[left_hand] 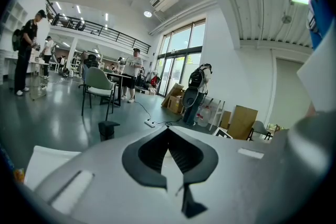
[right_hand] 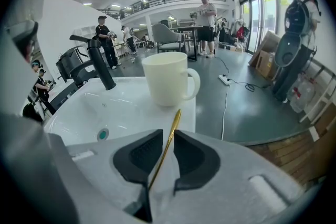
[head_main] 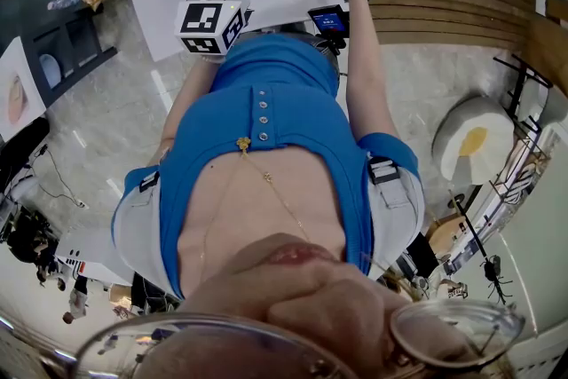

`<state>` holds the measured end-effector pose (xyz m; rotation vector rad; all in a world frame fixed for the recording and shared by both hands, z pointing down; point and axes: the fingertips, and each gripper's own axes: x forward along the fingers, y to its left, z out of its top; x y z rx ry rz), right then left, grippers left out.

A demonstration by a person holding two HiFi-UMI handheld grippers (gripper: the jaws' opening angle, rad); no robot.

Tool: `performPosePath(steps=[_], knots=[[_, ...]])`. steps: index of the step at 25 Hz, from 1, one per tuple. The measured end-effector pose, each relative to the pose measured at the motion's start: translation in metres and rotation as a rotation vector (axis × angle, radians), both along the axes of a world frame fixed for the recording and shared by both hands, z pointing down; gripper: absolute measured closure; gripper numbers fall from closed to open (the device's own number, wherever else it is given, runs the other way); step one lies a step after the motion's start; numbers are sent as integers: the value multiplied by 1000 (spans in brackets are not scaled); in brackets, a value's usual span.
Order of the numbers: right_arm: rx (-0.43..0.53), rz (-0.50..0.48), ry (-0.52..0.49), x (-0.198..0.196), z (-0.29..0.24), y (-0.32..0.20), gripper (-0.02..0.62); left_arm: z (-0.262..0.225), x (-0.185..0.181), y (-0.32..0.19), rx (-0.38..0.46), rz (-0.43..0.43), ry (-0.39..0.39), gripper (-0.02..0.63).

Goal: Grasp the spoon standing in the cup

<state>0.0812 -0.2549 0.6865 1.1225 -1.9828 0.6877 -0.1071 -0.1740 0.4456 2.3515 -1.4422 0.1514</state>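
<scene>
Spoon [right_hand: 165, 149] is not in the cup [right_hand: 165, 80]. It lies between the jaws of the right hand-held gripper [right_hand: 168, 134], tip toward the cup. The jaws stand apart and the pads are not pressing it. Left hand-held gripper [left_hand: 168, 131] has its jaws together on nothing and faces the room.

Risk: with no clamp, the tilted spoon may slide out onto the sink [right_hand: 79, 113] top or over its near right edge to the floor.

Room: faucet [right_hand: 100, 63] and basin crowd the left, and it is open above the cup.
</scene>
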Motion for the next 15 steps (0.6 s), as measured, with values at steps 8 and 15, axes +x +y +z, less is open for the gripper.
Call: performPosePath(steps=[8,15], knots=[[-3,-11,-5,2,-2,6,474,2,7,5,-8,24,0,606],[-1,-49,-7,-3,-5,13,469,4,13,7,-10,43,-4,606]])
